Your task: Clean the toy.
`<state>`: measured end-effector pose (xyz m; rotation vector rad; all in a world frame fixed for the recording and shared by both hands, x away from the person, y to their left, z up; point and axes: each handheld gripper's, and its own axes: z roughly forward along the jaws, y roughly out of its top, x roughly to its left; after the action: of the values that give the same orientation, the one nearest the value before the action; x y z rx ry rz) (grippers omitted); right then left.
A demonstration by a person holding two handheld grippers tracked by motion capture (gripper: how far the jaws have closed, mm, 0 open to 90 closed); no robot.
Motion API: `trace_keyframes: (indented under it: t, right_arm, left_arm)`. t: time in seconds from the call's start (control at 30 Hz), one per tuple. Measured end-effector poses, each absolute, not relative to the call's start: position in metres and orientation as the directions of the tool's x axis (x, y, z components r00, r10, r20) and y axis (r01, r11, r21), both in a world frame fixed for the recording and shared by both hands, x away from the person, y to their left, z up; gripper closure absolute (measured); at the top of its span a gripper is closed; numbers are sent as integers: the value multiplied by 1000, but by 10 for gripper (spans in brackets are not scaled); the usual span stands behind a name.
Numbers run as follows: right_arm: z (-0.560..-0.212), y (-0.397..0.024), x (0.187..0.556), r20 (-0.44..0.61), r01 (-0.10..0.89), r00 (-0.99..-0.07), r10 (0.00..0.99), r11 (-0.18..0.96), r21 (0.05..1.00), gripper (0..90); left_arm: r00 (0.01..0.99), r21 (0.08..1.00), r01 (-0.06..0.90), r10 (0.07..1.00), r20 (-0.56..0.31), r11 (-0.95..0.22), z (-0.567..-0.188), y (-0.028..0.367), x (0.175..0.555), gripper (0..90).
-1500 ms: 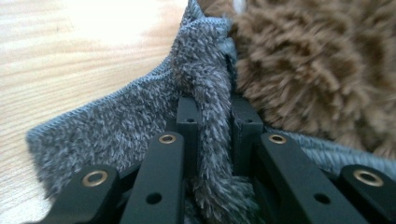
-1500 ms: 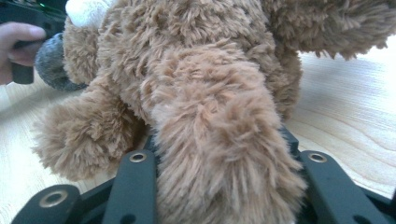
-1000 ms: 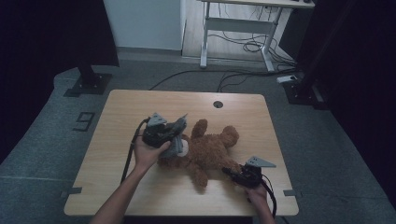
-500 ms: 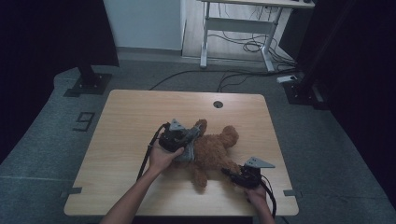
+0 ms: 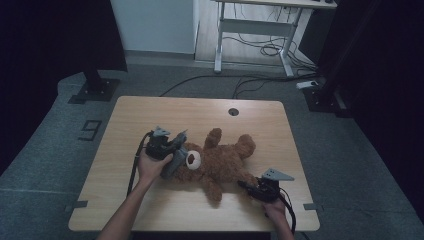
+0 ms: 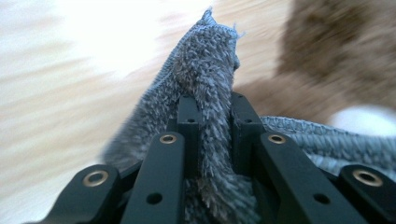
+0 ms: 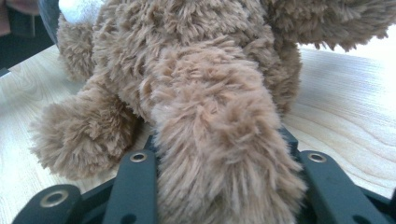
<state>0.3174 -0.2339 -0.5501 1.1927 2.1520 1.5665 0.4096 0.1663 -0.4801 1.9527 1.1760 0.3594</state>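
My grey cloth (image 6: pixel 205 88) is pinched in the left claw (image 6: pixel 209 105): the two black jaws stand almost fully together, with only the thickness of the pile between them. A fold of the cloth rises past the fingertips and more of it spills out to the right of the jaws and down between them. In the high view the cloth (image 5: pixel 176 161) hangs from the front of the left claw (image 5: pixel 172 150) and lies right against the head of the teddy bear (image 5: pixel 220 162), just beside its white muzzle. In the left gripper view the bear (image 6: pixel 336 51) is a brown blur just beyond the cloth, up and to the right of the jaws.

The bear (image 7: pixel 205 93) lies on its back on the wooden table (image 5: pixel 150 115). One of its legs runs straight down between the jaws of the right claw (image 7: pixel 224 186), which are partly apart and closed on that limb from both sides, so I hold the bear there. Seen from above, the right claw (image 5: pixel 252 188) sits at the bear's lower end, near the table's front edge, well apart from the left one.

Beyond the table I see a grey carpeted floor (image 5: pixel 60 130) and a desk frame (image 5: pixel 255 30) with cables under it.
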Motion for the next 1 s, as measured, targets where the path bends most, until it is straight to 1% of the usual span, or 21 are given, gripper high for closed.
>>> trace_keyframes:
  t: [0.13, 0.27, 0.37, 0.47, 0.57, 0.63, 0.77, 0.83, 0.9, 1.0]
  right_arm:
    - [-550, -234, 318, 271, 478, -640, 719, 96, 873, 577]
    - [-551, -235, 317, 268, 475, -639, 721, 96, 875, 577]
    - [-551, -234, 317, 263, 472, -638, 724, 98, 876, 577]
    - [-551, -235, 317, 266, 473, -638, 723, 95, 876, 576]
    - [-551, -235, 317, 264, 472, -639, 722, 97, 876, 575]
    - [-551, -235, 317, 265, 472, -639, 722, 97, 876, 575]
    - [-551, -235, 318, 265, 473, -640, 721, 98, 875, 575]
    - [-551, -235, 318, 266, 474, -640, 720, 98, 875, 574]
    - [-551, -236, 318, 268, 476, -641, 719, 98, 874, 574]
    - [-551, -236, 318, 271, 478, -641, 718, 97, 873, 574]
  left_arm:
    - [510, 737, 638, 839, -190, -221, -498, 184, 404, 779]
    - [520, 708, 663, 831, -200, -244, -514, 190, 400, 779]
    - [522, 705, 670, 823, -225, -232, -516, 194, 398, 778]
    - [521, 728, 652, 822, -230, -210, -507, 197, 395, 778]
    - [540, 770, 611, 808, -235, -185, -485, 200, 391, 777]
    - [569, 796, 581, 785, -246, -171, -469, 197, 386, 777]
    - [638, 840, 515, 730, -245, -169, -440, 182, 375, 778]
    - [662, 852, 489, 715, -223, -188, -430, 171, 371, 778]
    - [681, 856, 473, 704, -202, -211, -426, 158, 369, 778]
    - [701, 847, 473, 687, -194, -243, -429, 140, 369, 777]
